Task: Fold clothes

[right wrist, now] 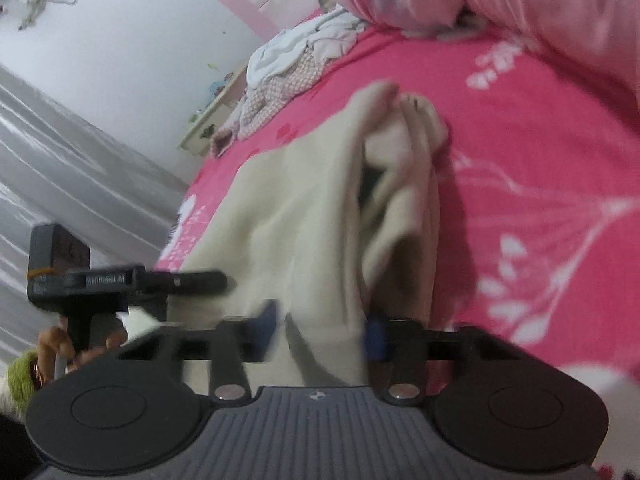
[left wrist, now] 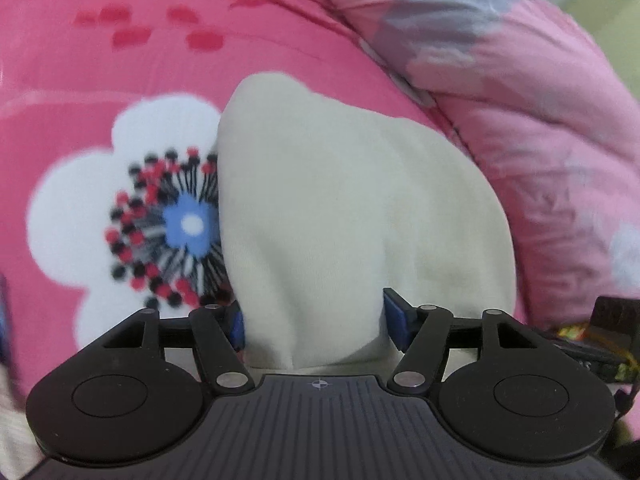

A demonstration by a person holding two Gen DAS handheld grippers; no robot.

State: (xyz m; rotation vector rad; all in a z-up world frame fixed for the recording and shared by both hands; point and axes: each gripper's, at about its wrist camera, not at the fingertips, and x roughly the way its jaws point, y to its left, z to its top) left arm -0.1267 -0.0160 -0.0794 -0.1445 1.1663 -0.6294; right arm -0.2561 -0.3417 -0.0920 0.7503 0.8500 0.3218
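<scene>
Your left gripper (left wrist: pixel 316 320) has its jaws set wide around a bunched fold of the cream garment (left wrist: pixel 340 200); your right gripper (right wrist: pixel 324 328) pinches its other edge with narrow jaws. The garment lies lifted over the pink floral bedsheet (left wrist: pixel 100 80), beside a pink quilt (left wrist: pixel 520 100).

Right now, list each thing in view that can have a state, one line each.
cream garment: bunched and lifted off the bed, with cloth between the pads of both grippers.
left gripper: jaws wide, a thick fold of the garment between them.
right gripper: jaws narrow, closed on the garment.
pink quilt: rolled up beside the garment.
pile of clothes: crumpled, unfolded, at the far end of the bed.
bedsheet: spread flat.
</scene>
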